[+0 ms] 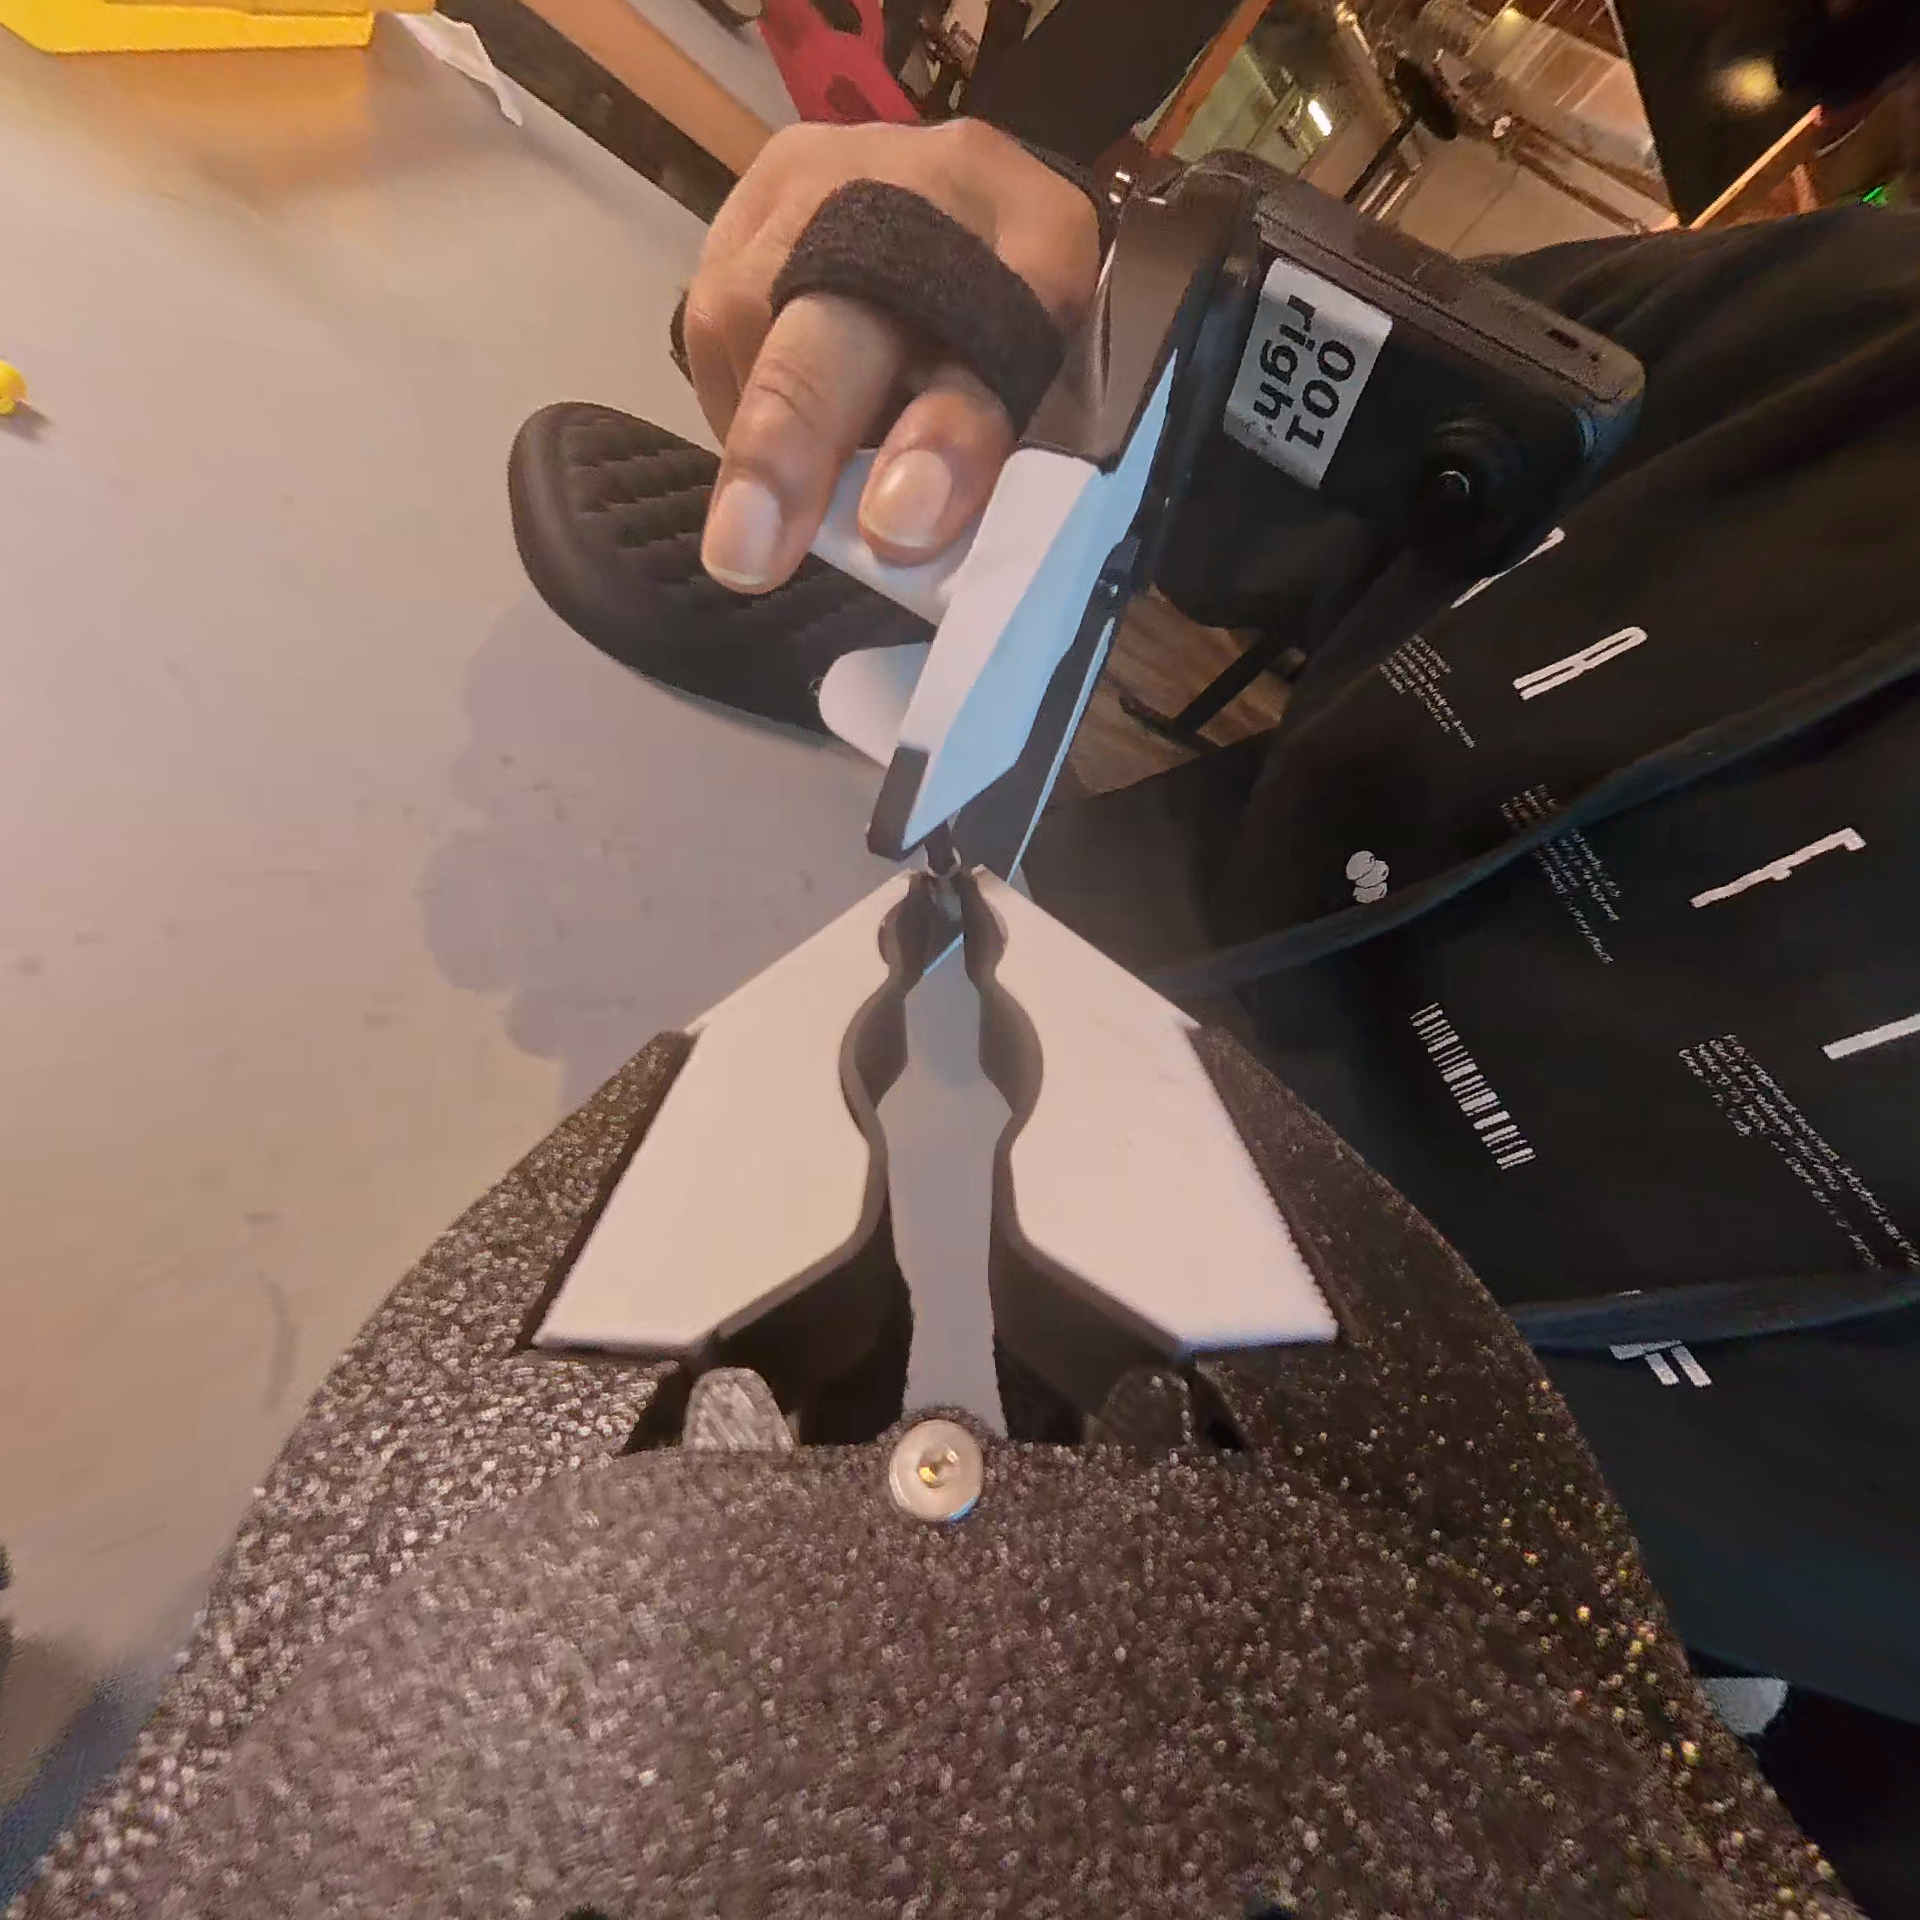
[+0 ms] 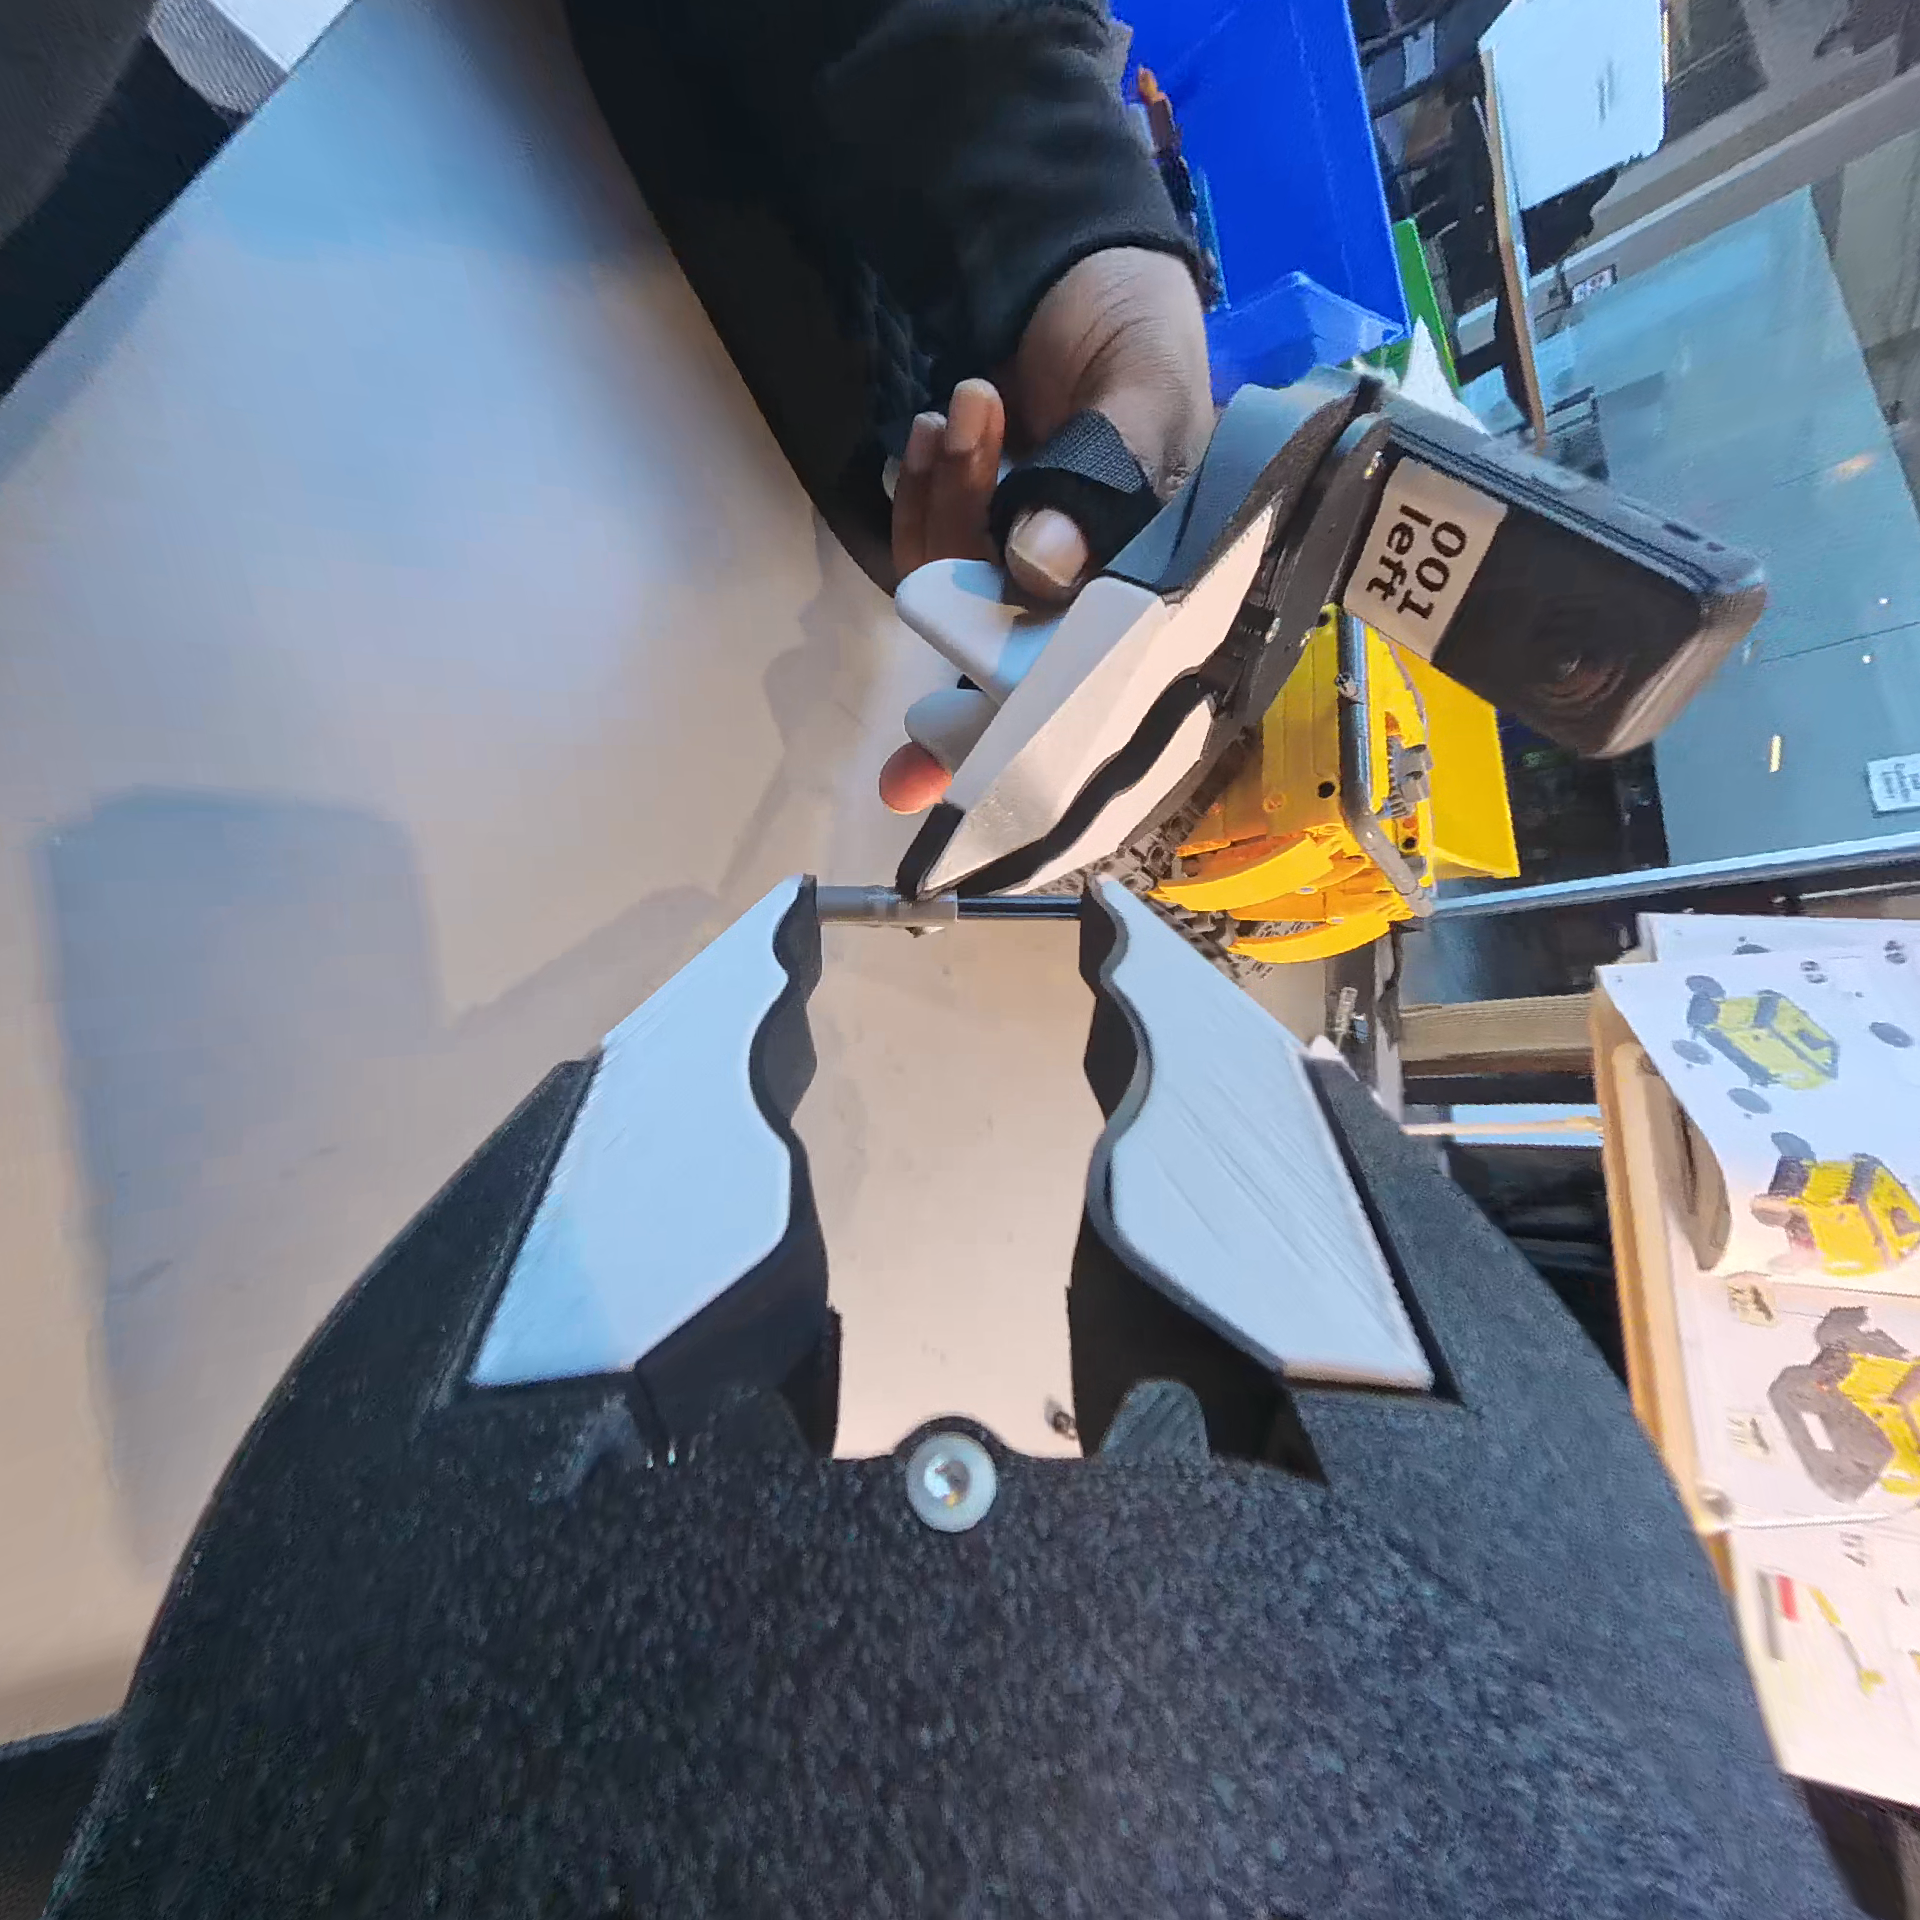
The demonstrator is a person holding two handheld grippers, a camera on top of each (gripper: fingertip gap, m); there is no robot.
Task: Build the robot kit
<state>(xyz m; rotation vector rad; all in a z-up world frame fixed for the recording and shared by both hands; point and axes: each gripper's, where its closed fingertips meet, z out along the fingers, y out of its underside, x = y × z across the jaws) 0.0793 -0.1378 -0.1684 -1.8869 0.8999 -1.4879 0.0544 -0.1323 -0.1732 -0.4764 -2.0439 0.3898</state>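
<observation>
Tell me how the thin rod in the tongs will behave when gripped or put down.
The rod looks thin and straight, so probably stiff and very light. Round and smooth, it may twist in the left tongs, which pinch it only at their tips. On the table it would likely roll.

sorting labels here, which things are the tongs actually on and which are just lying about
In hand: left tongs, right tongs, grey-and-black rod between them.
Lying about: yellow model, instruction sheets, blue bins.
</observation>
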